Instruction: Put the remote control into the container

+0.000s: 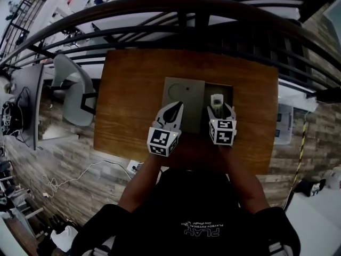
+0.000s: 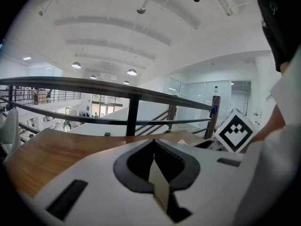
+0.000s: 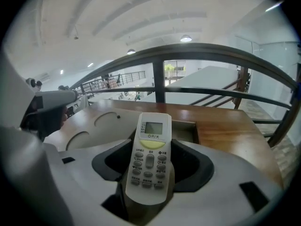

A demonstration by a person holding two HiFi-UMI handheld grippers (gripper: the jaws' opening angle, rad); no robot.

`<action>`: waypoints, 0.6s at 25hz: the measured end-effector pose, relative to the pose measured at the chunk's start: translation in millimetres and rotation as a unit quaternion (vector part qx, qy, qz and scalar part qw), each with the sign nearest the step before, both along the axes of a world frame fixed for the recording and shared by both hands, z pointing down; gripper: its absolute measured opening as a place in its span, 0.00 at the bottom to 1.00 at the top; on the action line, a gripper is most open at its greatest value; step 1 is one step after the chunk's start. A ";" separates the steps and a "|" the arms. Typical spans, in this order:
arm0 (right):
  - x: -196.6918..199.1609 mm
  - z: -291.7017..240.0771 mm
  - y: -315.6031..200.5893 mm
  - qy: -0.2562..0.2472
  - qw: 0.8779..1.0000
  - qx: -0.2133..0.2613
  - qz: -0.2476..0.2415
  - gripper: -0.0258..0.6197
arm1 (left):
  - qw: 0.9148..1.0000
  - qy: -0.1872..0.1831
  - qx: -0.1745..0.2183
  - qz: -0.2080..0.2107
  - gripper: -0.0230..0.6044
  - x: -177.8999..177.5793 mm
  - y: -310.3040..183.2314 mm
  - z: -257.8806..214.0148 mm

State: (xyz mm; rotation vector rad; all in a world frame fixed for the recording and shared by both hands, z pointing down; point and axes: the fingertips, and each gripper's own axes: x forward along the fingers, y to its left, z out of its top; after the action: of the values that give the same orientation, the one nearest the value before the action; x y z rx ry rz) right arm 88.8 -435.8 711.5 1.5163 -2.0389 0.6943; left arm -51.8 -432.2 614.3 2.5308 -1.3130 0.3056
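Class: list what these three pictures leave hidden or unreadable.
1. Remote control, bottom end: right gripper view, buried between the right gripper jaws.
2. Container, compartment floor: head view, dark and partly covered by that gripper.
3. Container, left gripper view: mostly blocked by the left gripper body.

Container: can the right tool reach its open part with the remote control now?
Probably yes. The right tool, shut on the remote control, hovers at the uncovered side of the container; the lid covers only the other side, and nothing blocks.

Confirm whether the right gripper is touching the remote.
Touching. The right gripper view shows the right gripper shut on the remote, with a jaw pressed against each of its sides.
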 end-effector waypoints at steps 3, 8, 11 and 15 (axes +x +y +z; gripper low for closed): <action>0.0 12.1 -3.1 0.001 1.000 -0.025 0.006 0.45 | 1.000 -0.001 -0.003 0.001 0.05 -1.1 -0.8 3.9; -4.3 25.8 -7.5 0.015 0.998 -0.055 0.006 0.45 | 1.000 0.000 -0.008 0.000 0.05 -4.5 -2.3 4.8; -5.2 33.5 -7.3 0.022 0.997 -0.068 0.007 0.45 | 1.000 0.000 -0.005 -0.001 0.05 -6.0 -3.2 3.1; -5.4 43.7 -7.3 0.027 0.996 -0.082 0.007 0.45 | 1.000 0.000 -0.007 0.004 0.05 -4.1 0.5 6.3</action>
State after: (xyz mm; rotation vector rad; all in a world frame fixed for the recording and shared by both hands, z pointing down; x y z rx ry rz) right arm 83.5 -443.1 755.2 1.4413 -1.8827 0.7973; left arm -56.0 -431.7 620.6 2.5250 -1.2970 0.3165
